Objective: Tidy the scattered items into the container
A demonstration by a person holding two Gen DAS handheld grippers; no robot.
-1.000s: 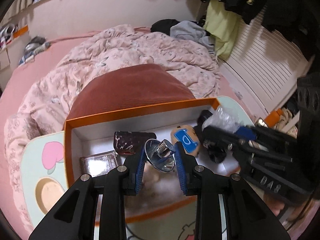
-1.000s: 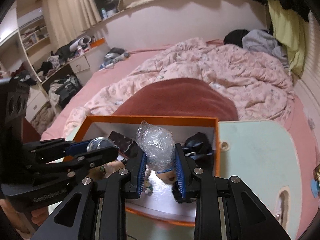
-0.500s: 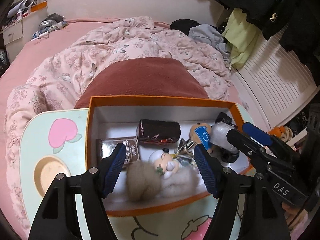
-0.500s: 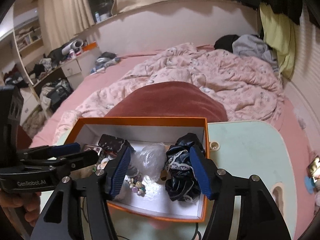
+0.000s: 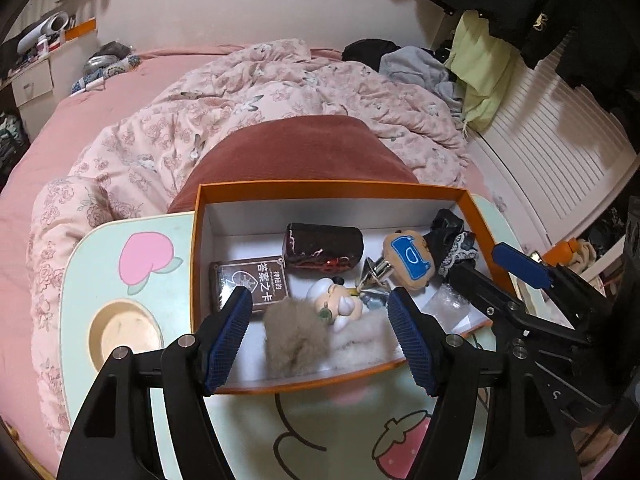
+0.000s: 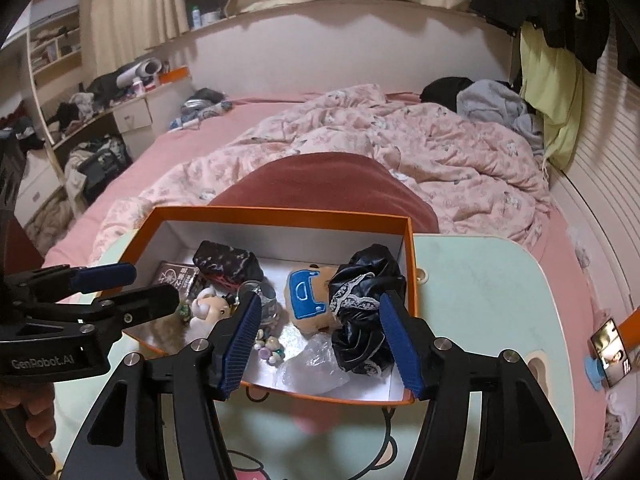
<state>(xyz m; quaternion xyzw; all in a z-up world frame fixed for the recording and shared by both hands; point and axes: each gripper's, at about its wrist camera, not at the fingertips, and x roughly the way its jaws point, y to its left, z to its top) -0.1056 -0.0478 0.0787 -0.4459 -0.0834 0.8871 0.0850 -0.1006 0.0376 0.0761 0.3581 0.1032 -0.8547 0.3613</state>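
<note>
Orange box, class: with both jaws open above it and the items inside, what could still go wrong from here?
1. The orange box sits at the table's far edge by the bed; a nudge might push it off.
2. The clear plastic bag lies by the near wall, so the right gripper could snag it when pulling back.
3. The left gripper hangs over the fur ball and might brush it.

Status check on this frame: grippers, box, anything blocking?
Left gripper and right gripper open, nothing between pads, jaws just opened. Orange box holds clear bag, glass bottle, other items. No obstruction visible.
</note>
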